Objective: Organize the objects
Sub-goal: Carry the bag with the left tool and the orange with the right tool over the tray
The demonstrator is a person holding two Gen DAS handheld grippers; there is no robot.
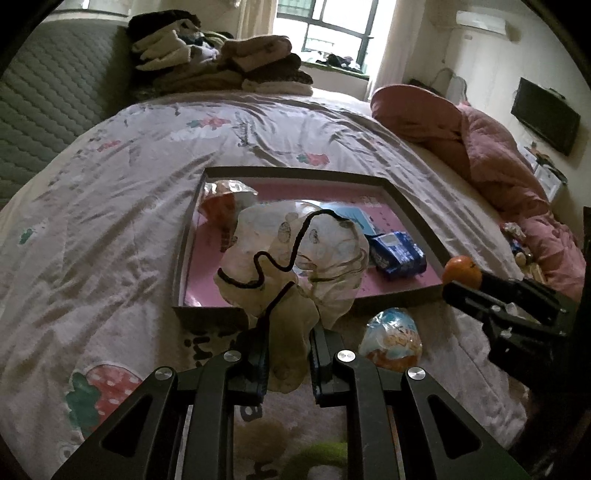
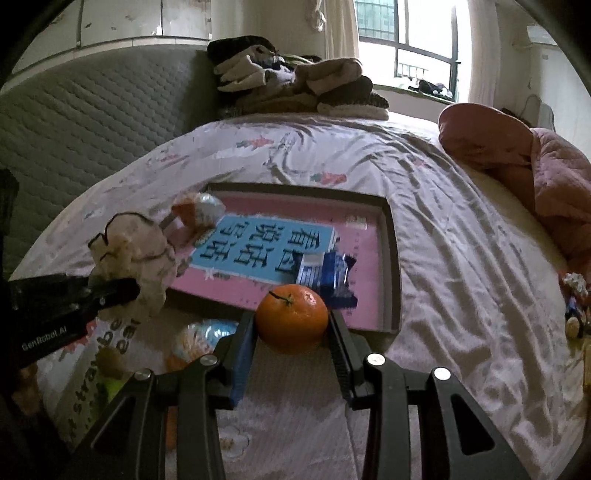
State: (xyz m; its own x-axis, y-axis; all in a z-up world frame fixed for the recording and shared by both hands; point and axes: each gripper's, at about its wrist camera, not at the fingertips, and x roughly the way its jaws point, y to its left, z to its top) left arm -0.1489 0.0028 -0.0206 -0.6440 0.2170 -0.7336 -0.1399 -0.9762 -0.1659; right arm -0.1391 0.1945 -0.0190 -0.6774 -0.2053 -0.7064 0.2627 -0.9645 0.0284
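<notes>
Orange [image 2: 291,319], firm and round, sits pinched across its middle by the right gripper [image 2: 291,332] fingers before the tray [image 2: 392,258]; left gripper [image 1: 286,354] fingers pinch a soft, light cloth pouch [image 1: 295,258].

Daylight enters through the window [image 1: 332,33] at the top of both frames, blown out to white there. The rest of the room is dim and slightly grainy. The bed [image 1: 110,206] bulges under strong fisheye distortion, with black vignette corners. Foreground fingers [image 2: 243,354] are dark and soft.
</notes>
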